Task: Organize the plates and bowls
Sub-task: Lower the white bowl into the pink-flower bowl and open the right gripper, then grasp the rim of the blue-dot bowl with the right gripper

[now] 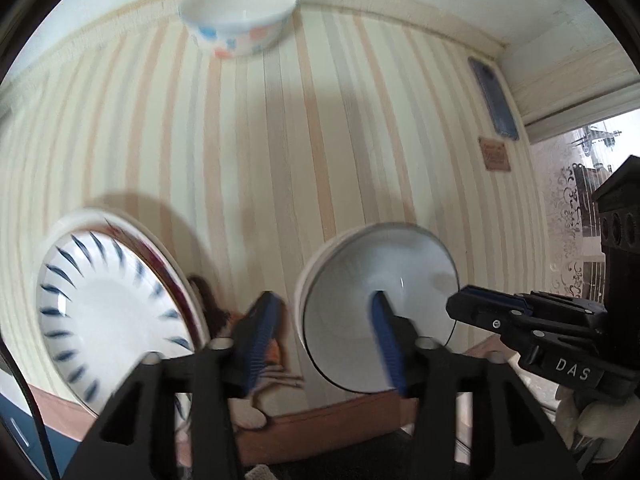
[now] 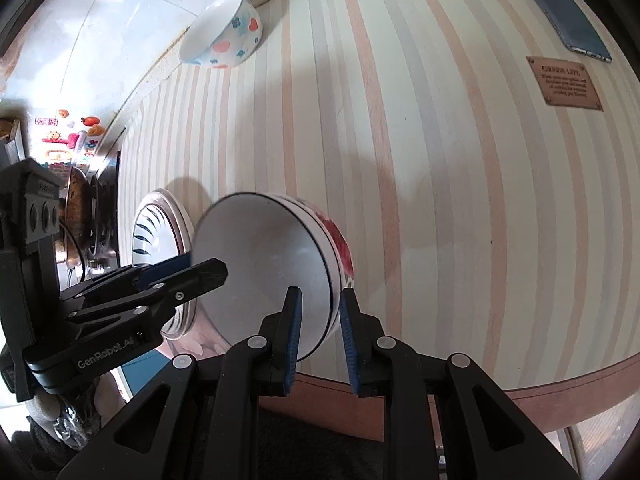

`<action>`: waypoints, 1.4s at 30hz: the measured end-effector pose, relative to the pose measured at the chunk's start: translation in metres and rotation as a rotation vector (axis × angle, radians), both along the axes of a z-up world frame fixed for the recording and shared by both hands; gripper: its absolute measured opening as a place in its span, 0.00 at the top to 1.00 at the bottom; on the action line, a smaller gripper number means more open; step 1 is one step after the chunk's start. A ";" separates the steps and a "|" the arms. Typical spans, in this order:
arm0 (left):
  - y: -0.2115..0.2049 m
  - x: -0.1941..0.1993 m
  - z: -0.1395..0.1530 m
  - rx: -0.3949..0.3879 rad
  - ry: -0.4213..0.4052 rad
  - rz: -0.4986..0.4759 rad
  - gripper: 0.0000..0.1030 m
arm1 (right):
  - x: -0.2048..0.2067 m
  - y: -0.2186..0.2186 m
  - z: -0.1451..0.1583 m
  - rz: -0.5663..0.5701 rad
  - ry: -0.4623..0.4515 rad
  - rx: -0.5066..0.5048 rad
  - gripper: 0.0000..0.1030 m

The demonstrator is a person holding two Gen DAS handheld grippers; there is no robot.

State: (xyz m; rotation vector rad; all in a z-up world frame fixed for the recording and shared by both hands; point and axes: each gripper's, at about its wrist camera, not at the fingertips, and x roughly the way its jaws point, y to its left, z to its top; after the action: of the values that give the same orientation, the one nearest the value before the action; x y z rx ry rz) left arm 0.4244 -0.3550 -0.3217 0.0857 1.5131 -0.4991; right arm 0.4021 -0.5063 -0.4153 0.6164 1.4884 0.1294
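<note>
My right tongs clamped the white bowl's rim; my left tongs stood apart. Nearby on the striped surface: one patterned bowl, one plate, one phone.

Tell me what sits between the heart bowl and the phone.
Nothing: only bare striped tablecloth between the heart bowl and the phone. Right wrist view shows it best.

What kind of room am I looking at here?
Most likely a home kitchen or dining corner. Bowls and a plate sit on a table with a striped cloth, white wall tiles rise behind it, and what look like pans stand beside the table.
</note>
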 end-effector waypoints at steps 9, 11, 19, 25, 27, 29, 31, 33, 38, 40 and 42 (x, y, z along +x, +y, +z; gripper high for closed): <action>0.012 0.066 0.044 -0.011 -0.198 0.074 0.16 | 0.031 -0.019 0.041 -0.023 -0.087 0.009 0.32; 0.016 0.092 0.045 -0.009 -0.210 0.104 0.16 | 0.052 -0.024 0.053 -0.026 -0.120 -0.002 0.32; 0.029 0.178 0.033 0.046 -0.230 0.187 0.16 | 0.160 -0.023 0.068 -0.010 -0.210 -0.030 0.32; 0.037 0.216 0.003 0.059 -0.149 0.225 0.16 | 0.225 -0.017 0.035 -0.019 -0.184 -0.003 0.32; 0.039 0.225 -0.009 0.052 -0.106 0.243 0.16 | 0.239 -0.014 0.020 -0.036 -0.165 0.020 0.32; 0.040 0.230 -0.022 0.044 -0.066 0.246 0.16 | 0.247 -0.013 0.006 -0.054 -0.153 0.044 0.32; 0.040 0.235 -0.035 0.032 -0.023 0.245 0.16 | 0.254 -0.013 -0.008 -0.069 -0.136 0.069 0.32; 0.040 0.240 -0.047 -0.005 0.018 0.249 0.21 | 0.259 -0.015 -0.019 -0.083 -0.119 0.083 0.32; 0.043 0.246 -0.068 -0.066 0.100 0.273 0.63 | 0.263 -0.006 -0.032 -0.081 -0.120 0.108 0.38; 0.045 0.246 -0.069 -0.086 0.101 0.284 0.64 | 0.265 -0.006 -0.033 -0.089 -0.129 0.114 0.42; 0.044 0.252 -0.068 -0.099 0.102 0.286 0.64 | 0.269 -0.005 -0.034 -0.091 -0.135 0.125 0.57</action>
State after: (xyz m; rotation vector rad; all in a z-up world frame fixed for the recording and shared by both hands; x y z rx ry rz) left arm 0.6761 -0.3112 -0.3893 -0.2338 1.5666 -0.3509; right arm 0.6712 -0.5113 -0.4492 0.7601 1.3263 0.1908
